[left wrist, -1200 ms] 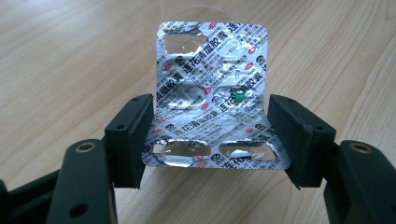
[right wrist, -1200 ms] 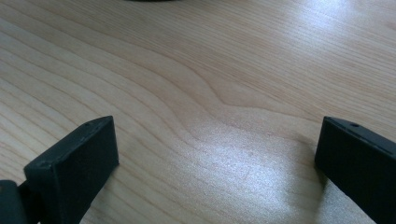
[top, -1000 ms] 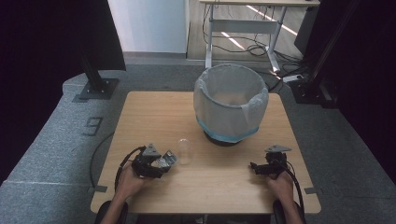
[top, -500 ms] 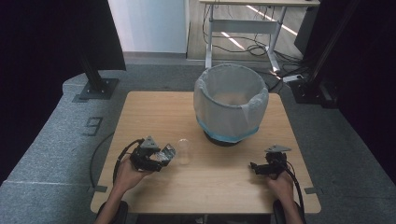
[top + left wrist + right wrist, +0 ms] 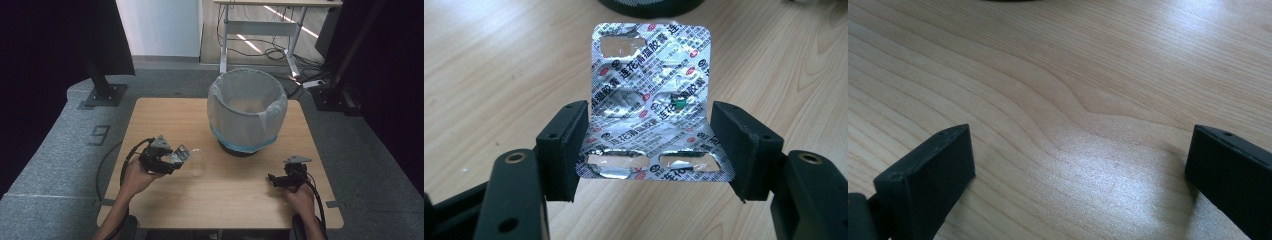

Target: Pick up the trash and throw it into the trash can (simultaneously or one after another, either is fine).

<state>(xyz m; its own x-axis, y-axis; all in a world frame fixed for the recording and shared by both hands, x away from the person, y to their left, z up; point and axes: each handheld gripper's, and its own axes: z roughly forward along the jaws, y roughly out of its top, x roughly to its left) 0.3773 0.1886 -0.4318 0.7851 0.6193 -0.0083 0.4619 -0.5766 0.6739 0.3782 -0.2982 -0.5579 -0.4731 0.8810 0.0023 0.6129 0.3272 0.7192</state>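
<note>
Left hand-held gripper [image 5: 649, 145]: its two black jaws are closed on a blister pack, one jaw pressing each side edge; in the high view it sits at the near left of the surface, held in the person's left hand [image 5: 137, 175].
Blister pack [image 5: 651, 95]: a silver foil sheet with red and dark printed characters, standing up between the jaws and bent across the middle; several pockets are torn open and look empty, and a small green fleck shows in one pocket right of centre. In the high view it pokes out from the left hand-held gripper, towards the middle of the surface.
Right hand-held gripper [image 5: 1078, 165]: its jaws stand wide apart with nothing between them, just bare wood; it rests low at the near right of the surface, in the person's right hand [image 5: 300, 197].
Surface [image 5: 165, 115]: a pale wooden tabletop with visible grain.
Bin [image 5: 247, 110]: a round bin lined with a white bag, on a dark base, at the far middle of the surface, well apart from both hand-held grippers.
Floor [image 5: 55, 150]: grey carpet around the surface.
</note>
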